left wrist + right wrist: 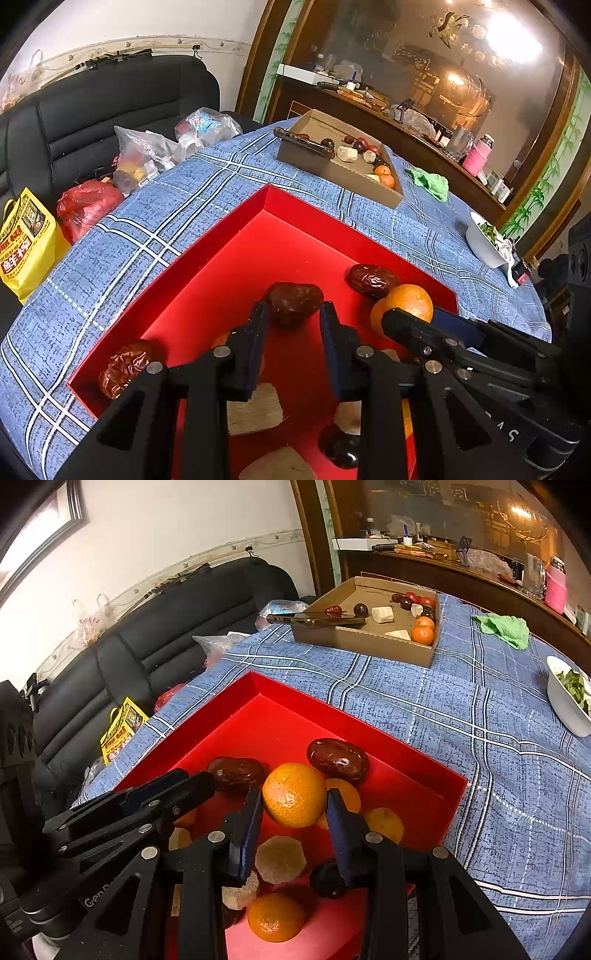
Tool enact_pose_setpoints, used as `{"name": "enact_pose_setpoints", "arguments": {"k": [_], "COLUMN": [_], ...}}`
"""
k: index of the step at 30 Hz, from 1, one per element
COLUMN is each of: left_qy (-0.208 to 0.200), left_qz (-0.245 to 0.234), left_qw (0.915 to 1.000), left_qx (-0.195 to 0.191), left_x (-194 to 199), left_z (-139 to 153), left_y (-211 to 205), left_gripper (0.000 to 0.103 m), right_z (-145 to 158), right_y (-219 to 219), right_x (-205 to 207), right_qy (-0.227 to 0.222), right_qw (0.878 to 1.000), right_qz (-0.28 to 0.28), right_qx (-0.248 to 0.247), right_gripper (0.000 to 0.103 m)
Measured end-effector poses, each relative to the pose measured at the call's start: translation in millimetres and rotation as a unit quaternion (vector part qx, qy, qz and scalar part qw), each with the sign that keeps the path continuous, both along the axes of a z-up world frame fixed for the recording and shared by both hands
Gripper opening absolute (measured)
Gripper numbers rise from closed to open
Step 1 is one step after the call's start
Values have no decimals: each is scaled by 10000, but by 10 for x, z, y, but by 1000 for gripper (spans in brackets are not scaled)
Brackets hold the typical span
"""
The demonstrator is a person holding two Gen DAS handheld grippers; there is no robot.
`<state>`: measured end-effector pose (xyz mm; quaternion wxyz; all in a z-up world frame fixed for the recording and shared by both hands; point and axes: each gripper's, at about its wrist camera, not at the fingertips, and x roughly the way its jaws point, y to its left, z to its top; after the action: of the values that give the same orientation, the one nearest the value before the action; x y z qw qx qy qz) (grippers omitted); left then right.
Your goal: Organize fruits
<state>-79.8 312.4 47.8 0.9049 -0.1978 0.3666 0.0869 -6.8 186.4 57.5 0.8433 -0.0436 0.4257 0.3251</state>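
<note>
My left gripper (293, 313) is shut on a dark red date (293, 301), held just above the floor of the red box (221, 236). Beside it on the right, my right gripper (293, 802) is shut on an orange mandarin (291, 794) over the same red box (280, 716). The box also holds a second date (338, 758), a wrinkled date (123, 365), more mandarins (275, 917), beige blocks (280, 858) and a dark plum (327, 880). The left wrist view shows the right gripper's fingers (410, 326) on the mandarin (412, 299).
A cardboard tray (369, 642) at the far side of the blue checked tablecloth (461, 738) holds more fruit and blocks, with a phone (314, 619) on its rim. A green cloth (504, 627) and a white bowl (565, 705) lie right. A black sofa with bags (88, 206) stands left.
</note>
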Motion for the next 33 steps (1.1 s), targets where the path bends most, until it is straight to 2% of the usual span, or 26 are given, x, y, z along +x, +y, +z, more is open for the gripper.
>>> {"name": "enact_pose_setpoints", "arguments": {"k": [8,12,15,19,23,26,28,31,32,33], "left_qy": [-88,-191,-199,-138,-142,-162,-186,-229,-228,-219], "left_qz": [-156,-49,75,201,223,250,307,397,403,379], "left_qw": [9998,9994,9992,9992,9992,9991,9988,9982,9981,9981], "left_qx": [-109,-267,-325,-330,-284,-314,-340,-383,-402,-424], "left_x": [-62,-210,-299,-334,-380,-405,-431,-457,-458,-450], "left_z": [-1,27,19,-25,-31,-25,-19,-5,-6,-10], "left_y": [-9,151,265,309,307,321,356,415,428,432], "left_gripper": [27,27,27,27,27,28,34,47,47,47], "right_z": [26,80,81,42,17,-50,-86,-33,17,65], "right_y": [-57,-156,-187,-54,172,266,268,126,49,-25], "right_x": [-53,-192,-313,-441,-473,-363,-253,-141,-120,-102], "right_qy": [-59,-153,-45,60,-87,-60,36,193,189,154], "right_qw": [10000,9998,9996,9981,9965,9969,9978,9987,9987,9988], "right_qz": [-4,83,273,616,818,739,617,441,354,260], "right_qx": [16,-72,-51,7,-154,-258,-218,154,300,373], "right_gripper": [39,39,39,39,39,40,40,59,64,65]}}
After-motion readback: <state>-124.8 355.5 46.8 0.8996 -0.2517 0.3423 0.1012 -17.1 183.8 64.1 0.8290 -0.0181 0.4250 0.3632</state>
